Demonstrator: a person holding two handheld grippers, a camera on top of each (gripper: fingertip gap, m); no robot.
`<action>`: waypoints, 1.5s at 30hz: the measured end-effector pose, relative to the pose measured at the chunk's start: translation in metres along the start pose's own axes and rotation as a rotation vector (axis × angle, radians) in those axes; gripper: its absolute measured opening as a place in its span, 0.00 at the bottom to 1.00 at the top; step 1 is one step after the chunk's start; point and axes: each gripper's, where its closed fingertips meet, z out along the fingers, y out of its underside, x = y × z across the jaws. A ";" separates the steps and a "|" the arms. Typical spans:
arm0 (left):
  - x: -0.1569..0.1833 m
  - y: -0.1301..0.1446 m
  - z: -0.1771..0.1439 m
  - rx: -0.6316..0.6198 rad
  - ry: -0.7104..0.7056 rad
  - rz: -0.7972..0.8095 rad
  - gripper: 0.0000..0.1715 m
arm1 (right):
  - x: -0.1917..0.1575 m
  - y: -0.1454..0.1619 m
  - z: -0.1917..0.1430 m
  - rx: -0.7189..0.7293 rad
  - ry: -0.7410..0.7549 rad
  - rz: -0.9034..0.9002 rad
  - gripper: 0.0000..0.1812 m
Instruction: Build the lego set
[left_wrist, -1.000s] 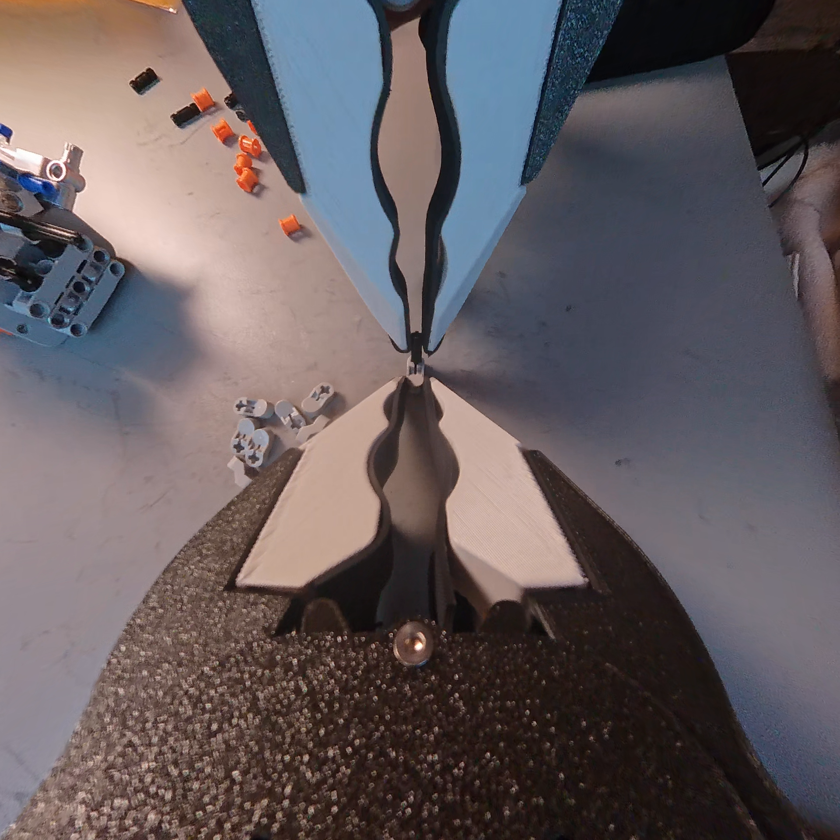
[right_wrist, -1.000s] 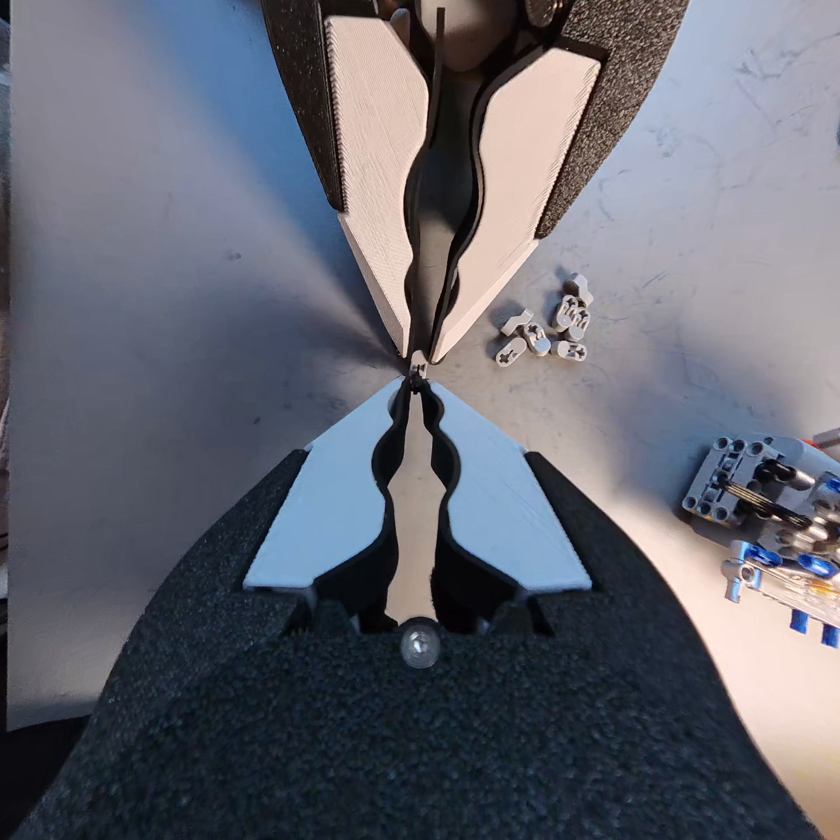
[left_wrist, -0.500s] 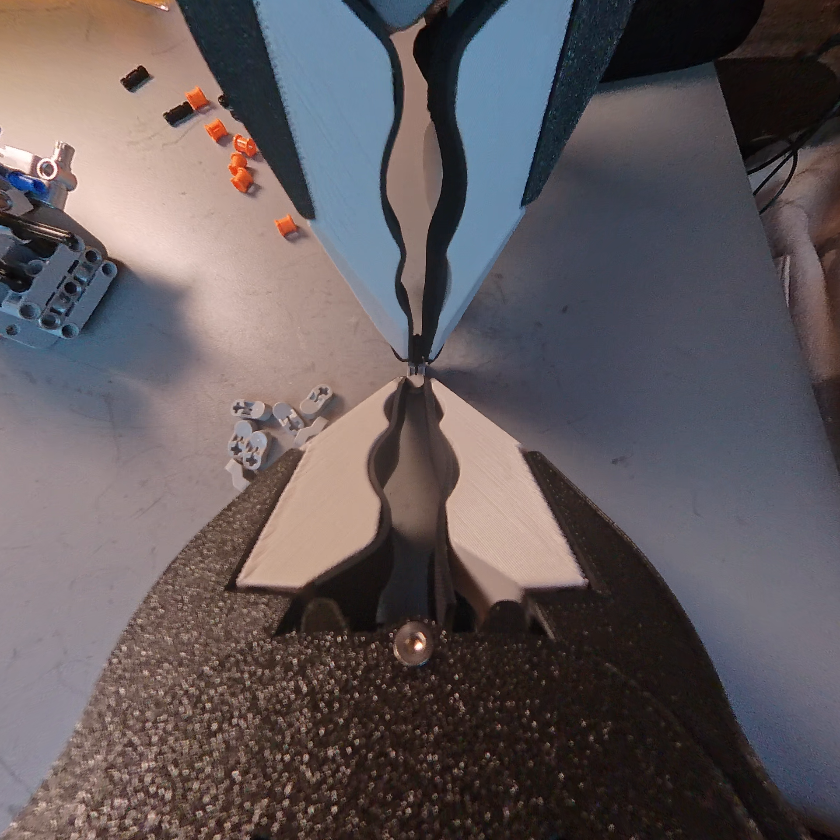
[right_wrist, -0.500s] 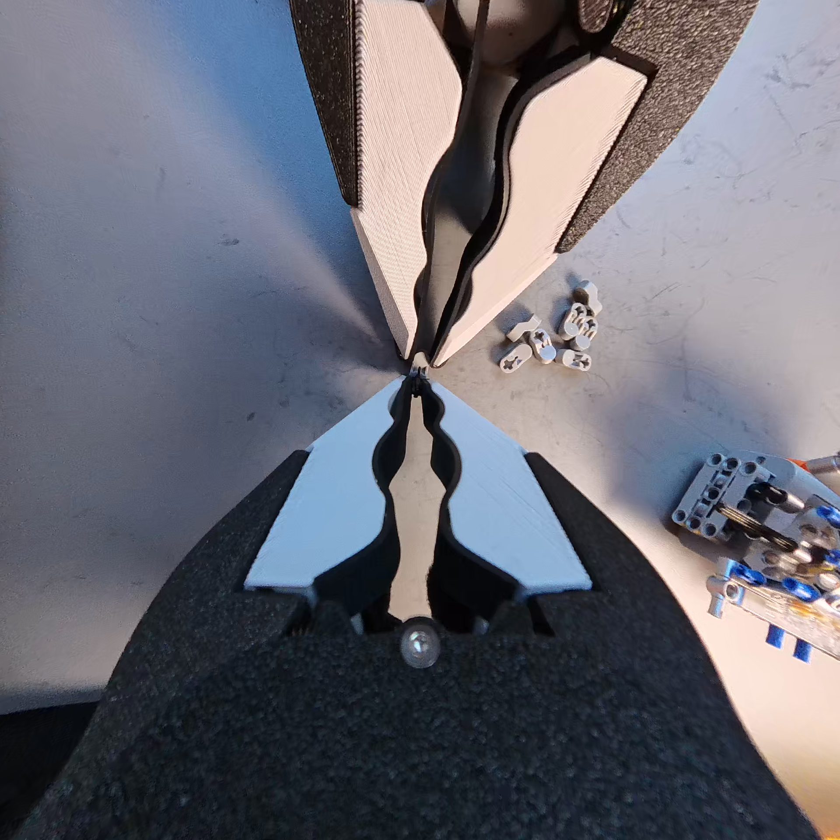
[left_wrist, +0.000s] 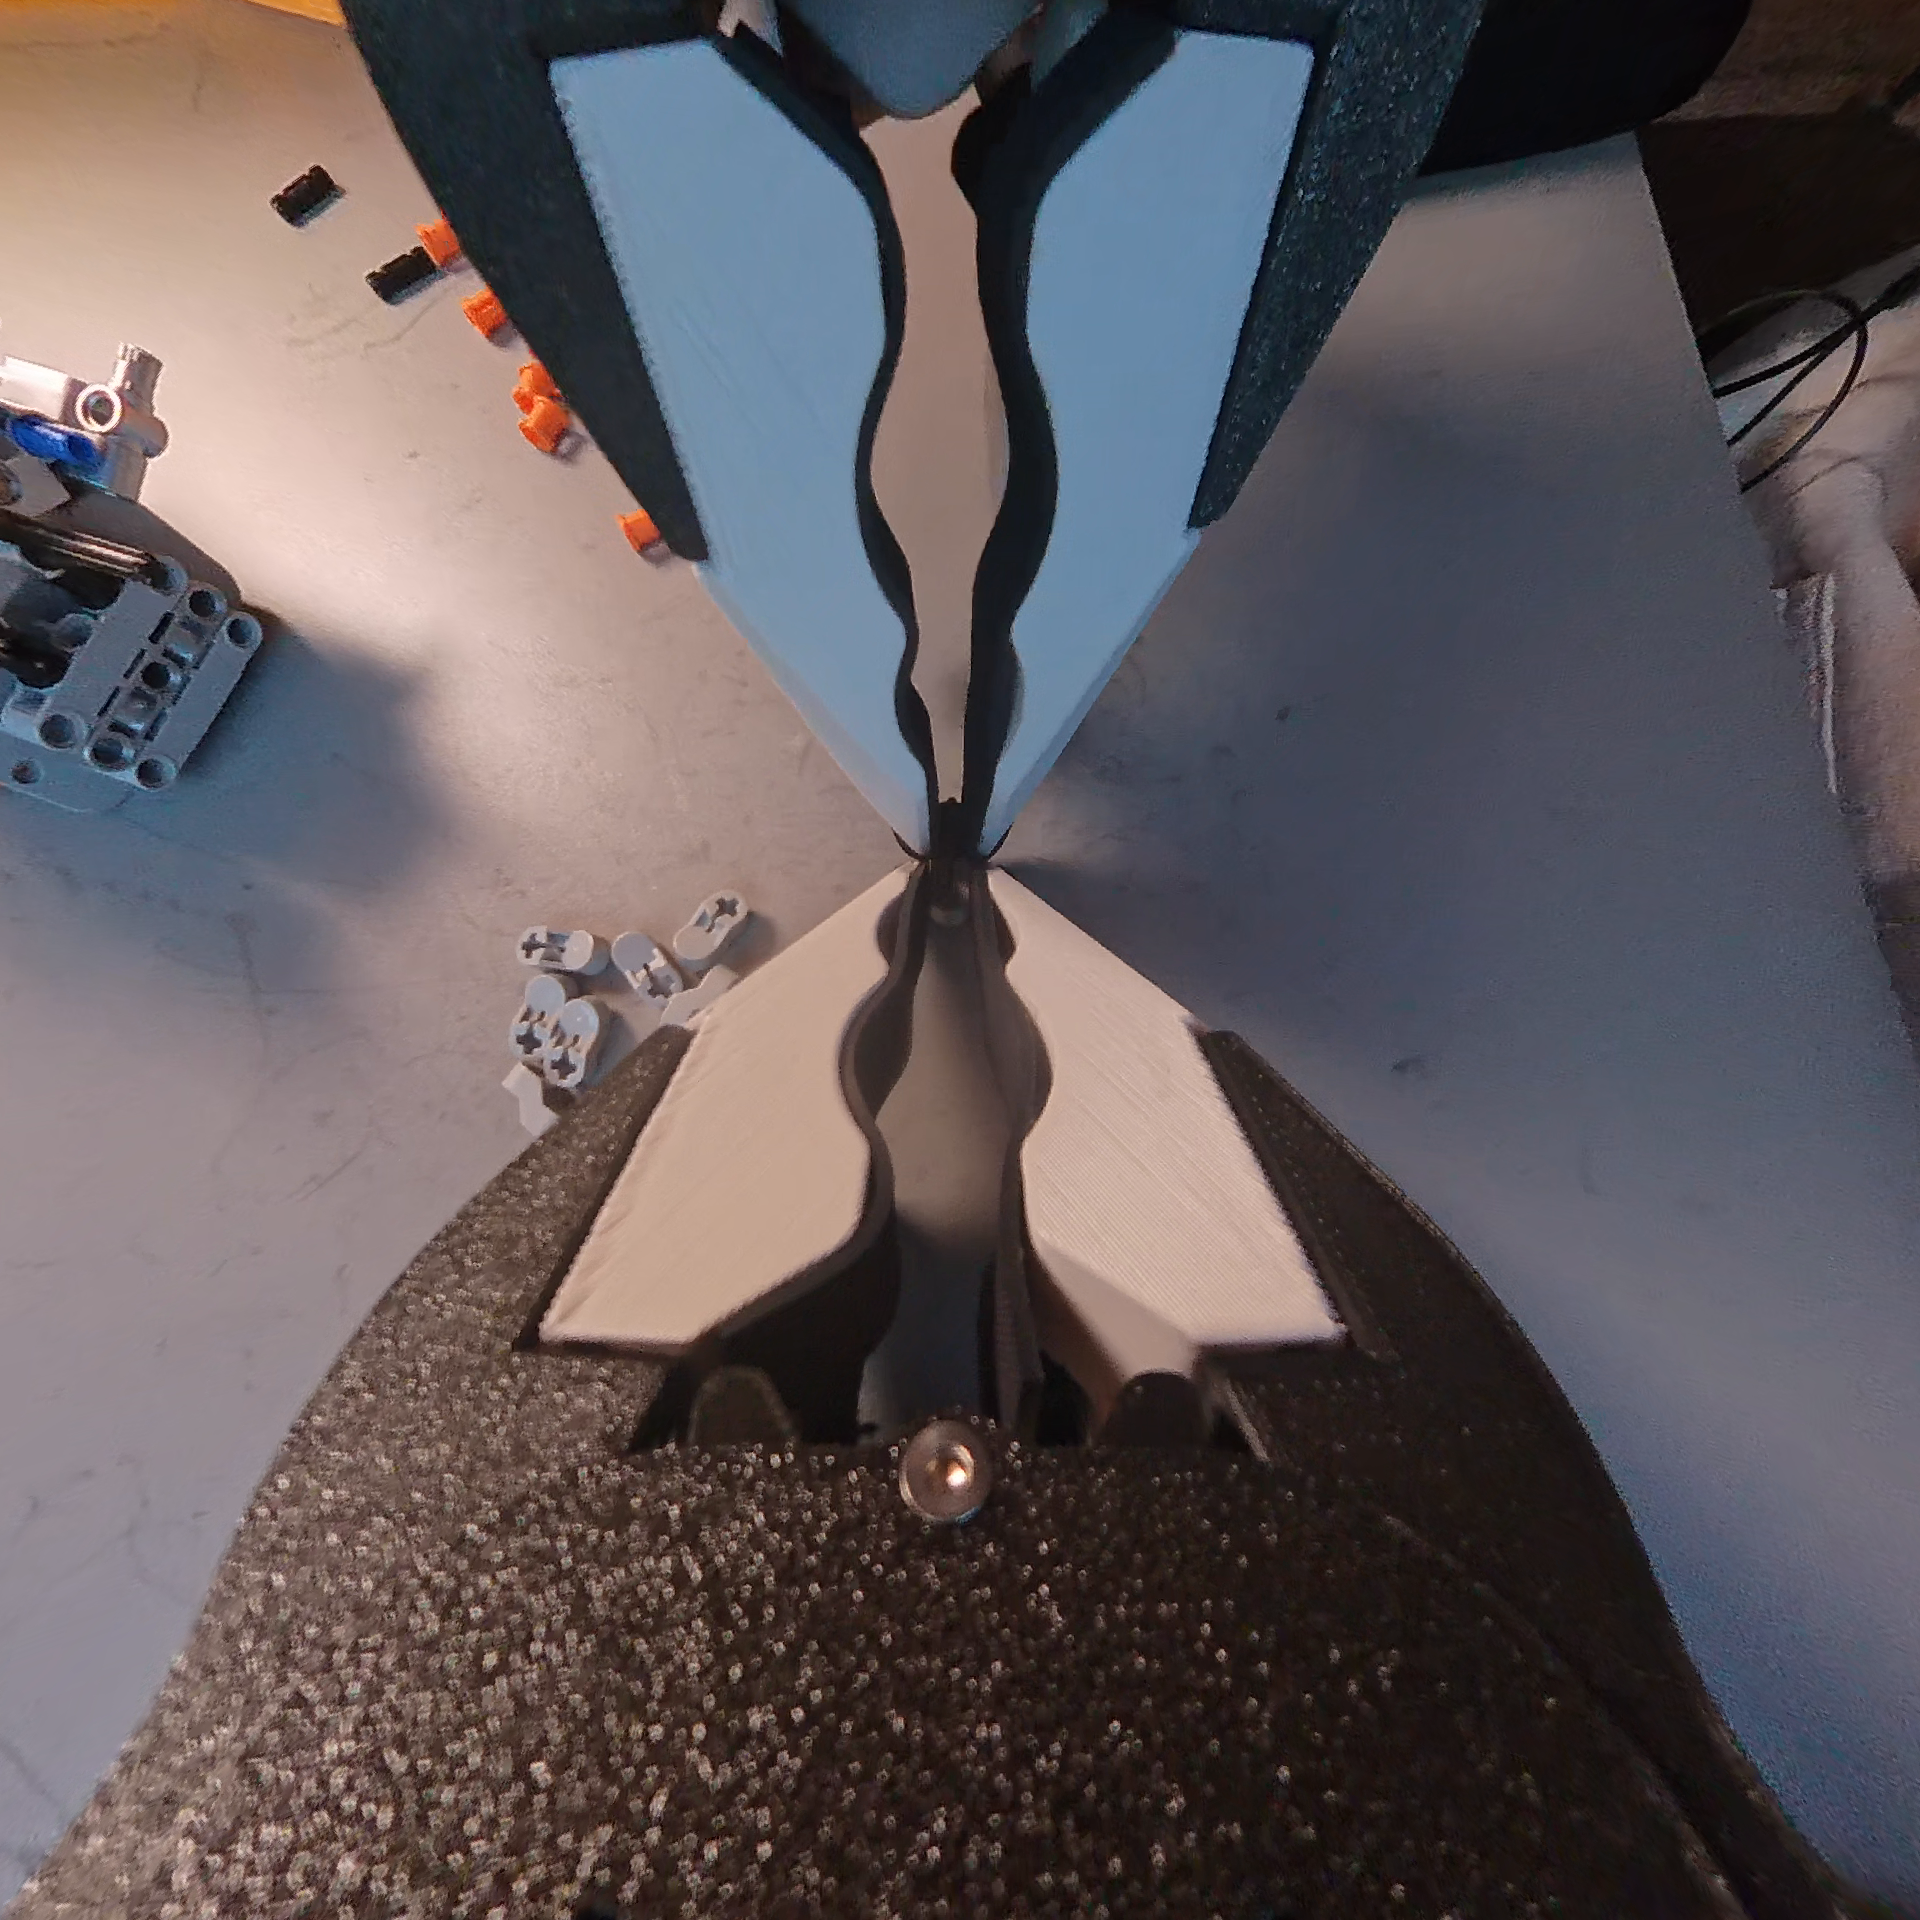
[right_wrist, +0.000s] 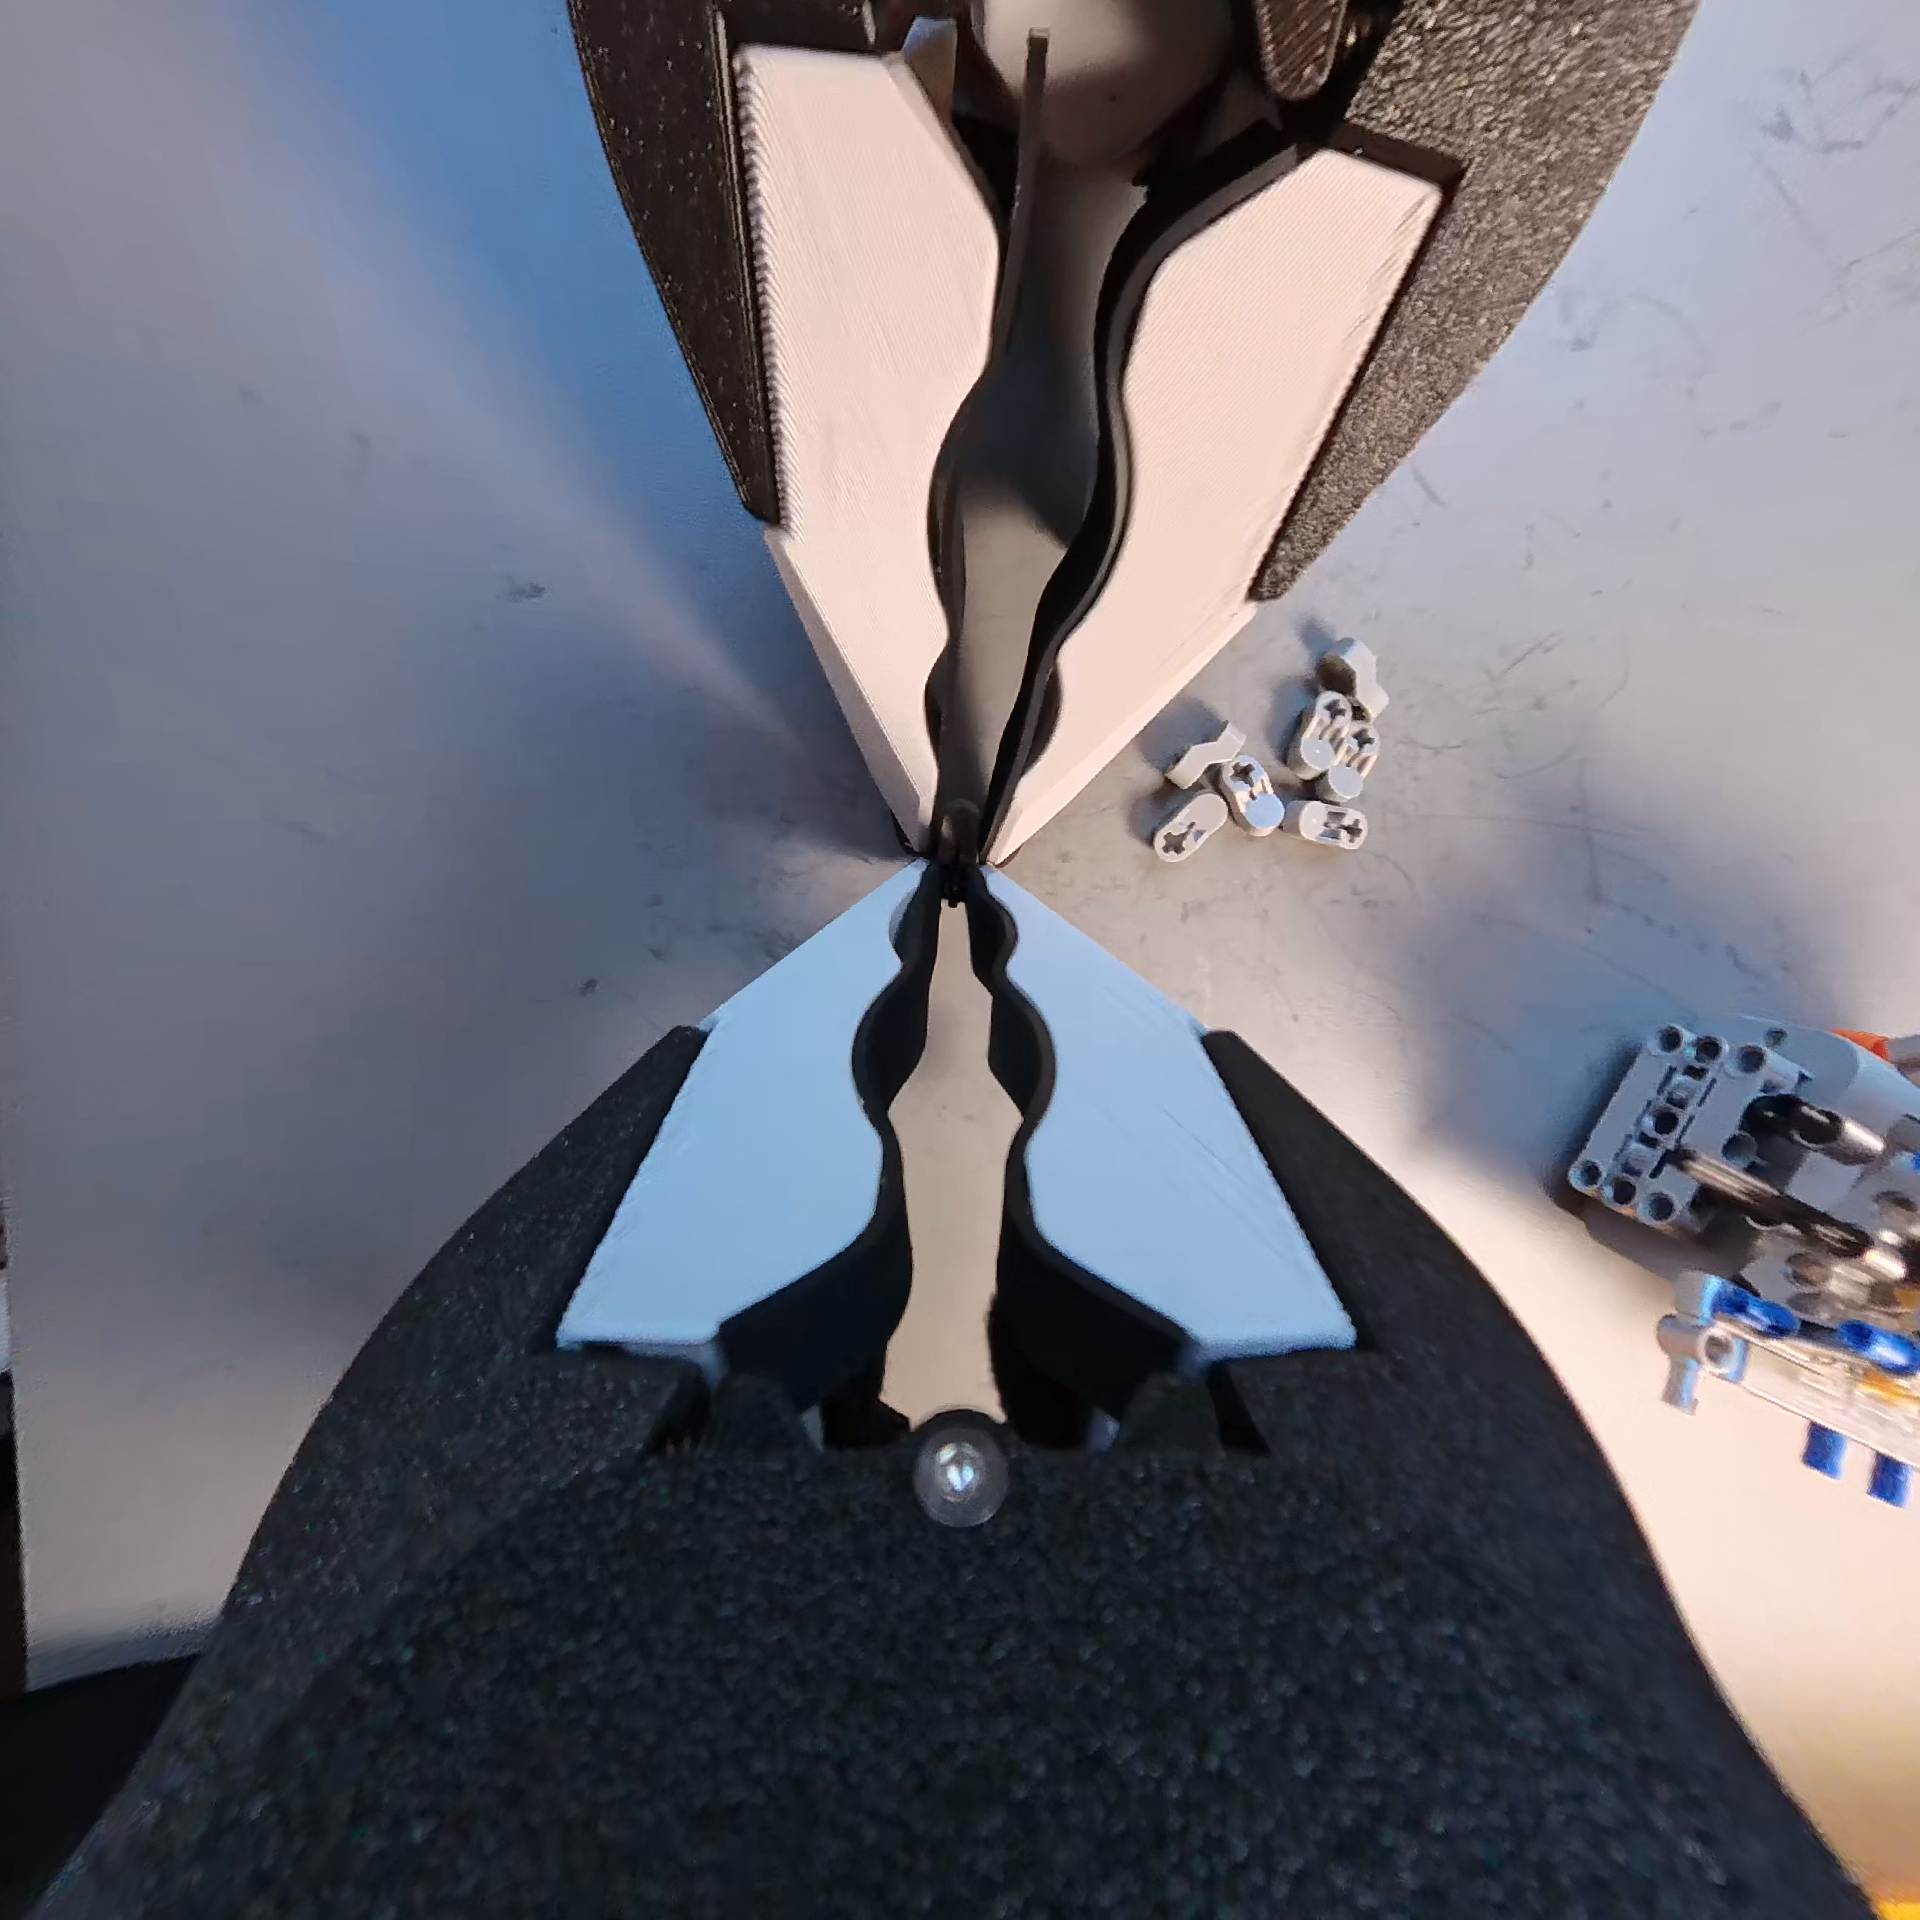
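Note:
My left gripper (left_wrist: 948, 883) and my right gripper (right_wrist: 951, 883) meet tip to tip above the grey table (left_wrist: 1455, 831). The left gripper is shut on a small grey connector (left_wrist: 948, 906), pinched at its tips. The right gripper (left_wrist: 951, 826), seen coming in from the top in the left wrist view, is shut on a small black pin (right_wrist: 954, 896). Pin and connector touch where the tips meet. In the right wrist view the left gripper (right_wrist: 958, 831) comes in from the top with the connector (right_wrist: 961, 821). The fingers hide most of both pieces.
A pile of several grey connectors (left_wrist: 603, 997) (right_wrist: 1278, 769) lies beside the tips. A grey and blue brick assembly (left_wrist: 104, 665) (right_wrist: 1766, 1174) sits off to the side. Orange bushes (left_wrist: 540, 405) and black pins (left_wrist: 400, 272) lie farther back. Cables (left_wrist: 1787, 343) hang past the table's right edge. Less than 4 cm separates the two grippers' tips.
The two grippers have come closer together. The gap between their tips has closed, and the grey piece that showed between them is now mostly hidden.

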 end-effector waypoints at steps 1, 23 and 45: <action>0.000 0.000 0.000 0.000 -0.002 0.001 0.03 | 0.000 0.001 0.000 0.007 0.012 0.003 0.02; 0.028 -0.062 -0.062 0.474 0.583 -0.523 0.03 | -0.006 -0.050 -0.066 0.428 0.594 -0.350 0.11; 0.032 -0.066 -0.059 0.493 0.639 -0.622 0.02 | -0.013 -0.047 -0.066 0.443 0.598 -0.349 0.08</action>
